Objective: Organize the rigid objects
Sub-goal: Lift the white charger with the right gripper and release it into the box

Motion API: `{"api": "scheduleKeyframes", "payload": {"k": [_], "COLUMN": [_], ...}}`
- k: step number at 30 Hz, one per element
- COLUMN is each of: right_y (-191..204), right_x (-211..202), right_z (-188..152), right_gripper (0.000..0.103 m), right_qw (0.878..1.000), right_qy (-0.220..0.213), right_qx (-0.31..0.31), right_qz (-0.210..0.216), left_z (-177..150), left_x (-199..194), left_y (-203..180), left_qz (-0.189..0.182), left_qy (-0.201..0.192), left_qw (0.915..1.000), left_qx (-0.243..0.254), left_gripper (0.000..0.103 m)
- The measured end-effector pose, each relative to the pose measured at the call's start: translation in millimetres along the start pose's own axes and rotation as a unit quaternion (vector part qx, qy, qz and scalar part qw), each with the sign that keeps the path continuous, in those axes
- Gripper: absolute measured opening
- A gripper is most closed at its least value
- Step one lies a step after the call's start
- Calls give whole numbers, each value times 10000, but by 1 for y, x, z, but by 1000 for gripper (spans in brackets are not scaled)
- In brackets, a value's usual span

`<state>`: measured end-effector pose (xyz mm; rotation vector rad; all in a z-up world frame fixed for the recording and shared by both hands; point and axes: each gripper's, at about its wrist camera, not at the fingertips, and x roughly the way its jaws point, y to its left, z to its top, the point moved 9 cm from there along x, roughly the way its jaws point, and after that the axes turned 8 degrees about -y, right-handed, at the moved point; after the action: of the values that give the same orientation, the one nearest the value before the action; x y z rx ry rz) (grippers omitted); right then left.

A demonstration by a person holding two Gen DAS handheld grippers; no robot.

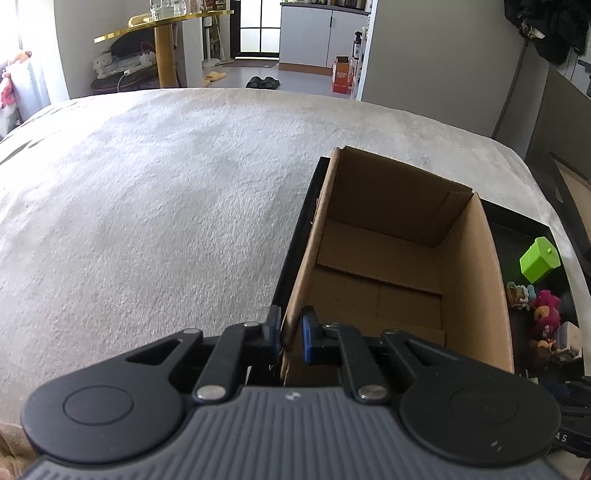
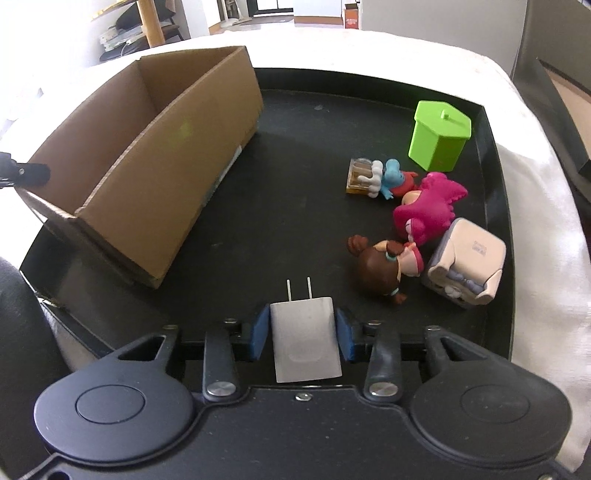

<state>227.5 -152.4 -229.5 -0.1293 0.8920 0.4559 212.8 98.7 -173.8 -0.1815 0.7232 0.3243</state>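
Observation:
An open cardboard box (image 1: 388, 266) stands on a black tray (image 2: 280, 206); it also shows in the right wrist view (image 2: 155, 155). My left gripper (image 1: 290, 332) is shut on the box's near left wall. My right gripper (image 2: 303, 332) is shut on a white plug charger (image 2: 304, 339), prongs pointing forward, above the tray's near edge. On the tray's right side lie a green box (image 2: 439, 134), a blue figure (image 2: 384, 179), a pink toy (image 2: 428, 210), a brown-haired doll (image 2: 384, 266) and a beige sofa toy (image 2: 465, 266).
The tray rests on a white textured blanket (image 1: 166, 184). The left gripper's tip (image 2: 26, 173) shows at the far left of the right wrist view. Beyond the bed are a gold table (image 1: 162, 37) and white cabinets (image 1: 321, 33).

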Motion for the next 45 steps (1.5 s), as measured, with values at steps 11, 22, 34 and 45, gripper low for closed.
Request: {"api": "scheduleKeyframes", "payload": {"k": [11,22,34,45], "right_y": [13,36,76,114], "right_x": [-30,-58,-67,-54], "right_z": [22,72,121,143], "right_gripper": [37,37,37,37], "right_qw": [9995,9965,9912,9881], "right_qy": [-307,-801,-1170,-1189], "right_qx": [-91,-239,-552,-823], "right_qz": [-33,14,268,520], "left_z": [0,0,-4,-4], "left_x": [-7,-9,-7,-7], "left_y": [0,0,0,2], "left_qz": [-84,-14,21,20], "left_qy": [-106,-58,68,44], "left_qw": [9999,10000,10000,10000], "left_qx": [39,66,58,-19], "left_gripper": [10,10,10,10]}}
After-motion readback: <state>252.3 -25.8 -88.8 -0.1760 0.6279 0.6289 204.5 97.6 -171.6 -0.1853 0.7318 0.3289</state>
